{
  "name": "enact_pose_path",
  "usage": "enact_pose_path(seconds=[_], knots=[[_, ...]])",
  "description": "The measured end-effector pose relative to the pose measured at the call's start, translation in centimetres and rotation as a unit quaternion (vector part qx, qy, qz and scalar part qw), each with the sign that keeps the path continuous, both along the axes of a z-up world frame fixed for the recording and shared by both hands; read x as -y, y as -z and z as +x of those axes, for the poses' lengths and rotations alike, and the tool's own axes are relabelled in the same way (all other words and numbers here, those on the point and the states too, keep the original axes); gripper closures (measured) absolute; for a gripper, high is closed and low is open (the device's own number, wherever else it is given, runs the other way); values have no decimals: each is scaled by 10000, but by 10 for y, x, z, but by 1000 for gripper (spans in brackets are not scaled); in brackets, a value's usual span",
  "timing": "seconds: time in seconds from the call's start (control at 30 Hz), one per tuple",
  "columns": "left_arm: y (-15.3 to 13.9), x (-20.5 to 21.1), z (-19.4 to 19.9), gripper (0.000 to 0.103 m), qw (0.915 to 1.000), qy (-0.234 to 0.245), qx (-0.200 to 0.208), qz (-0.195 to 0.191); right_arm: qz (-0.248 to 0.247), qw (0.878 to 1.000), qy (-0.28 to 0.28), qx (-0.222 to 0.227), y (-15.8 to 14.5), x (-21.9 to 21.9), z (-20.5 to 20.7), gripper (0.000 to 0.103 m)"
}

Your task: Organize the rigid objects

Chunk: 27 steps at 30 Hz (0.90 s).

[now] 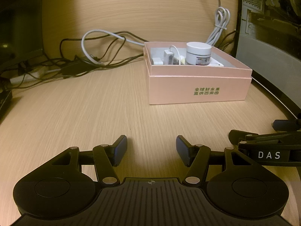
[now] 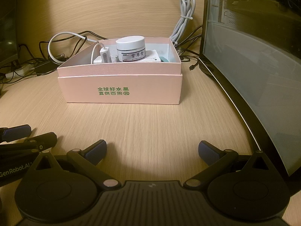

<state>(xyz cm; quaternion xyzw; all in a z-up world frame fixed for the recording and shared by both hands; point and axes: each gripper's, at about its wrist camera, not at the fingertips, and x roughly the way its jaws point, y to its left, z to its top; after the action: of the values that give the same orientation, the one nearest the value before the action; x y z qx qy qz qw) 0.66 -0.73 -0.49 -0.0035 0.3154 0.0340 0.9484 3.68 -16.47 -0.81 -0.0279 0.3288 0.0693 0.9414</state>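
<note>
A pink open box (image 1: 199, 90) (image 2: 122, 90) with green characters stands on the wooden desk. Inside it are a white round jar (image 1: 198, 53) (image 2: 131, 49), a white charger with a cable (image 1: 168, 56) (image 2: 104, 55), a flat white box (image 2: 152, 58) under the jar and a teal item (image 2: 164, 59) at the right wall. My left gripper (image 1: 151, 148) is open and empty, low over the desk in front of the box. My right gripper (image 2: 152, 150) is open and empty, also in front of the box. Each gripper shows at the edge of the other's view.
Tangled black and grey cables (image 1: 90, 56) lie behind and left of the box. A bundled grey cable (image 2: 183, 22) hangs behind it. A computer case with a glass side (image 2: 254, 75) stands close at the right. A white power strip (image 2: 17, 72) lies far left.
</note>
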Motion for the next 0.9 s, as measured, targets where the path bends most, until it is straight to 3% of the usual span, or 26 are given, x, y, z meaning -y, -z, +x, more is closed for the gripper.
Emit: enact_pose_path(seconds=[0.9], knots=[[0,-2,0,40,10000,-24,-4,-29,0,10000,-3,0,0,0,0,0]])
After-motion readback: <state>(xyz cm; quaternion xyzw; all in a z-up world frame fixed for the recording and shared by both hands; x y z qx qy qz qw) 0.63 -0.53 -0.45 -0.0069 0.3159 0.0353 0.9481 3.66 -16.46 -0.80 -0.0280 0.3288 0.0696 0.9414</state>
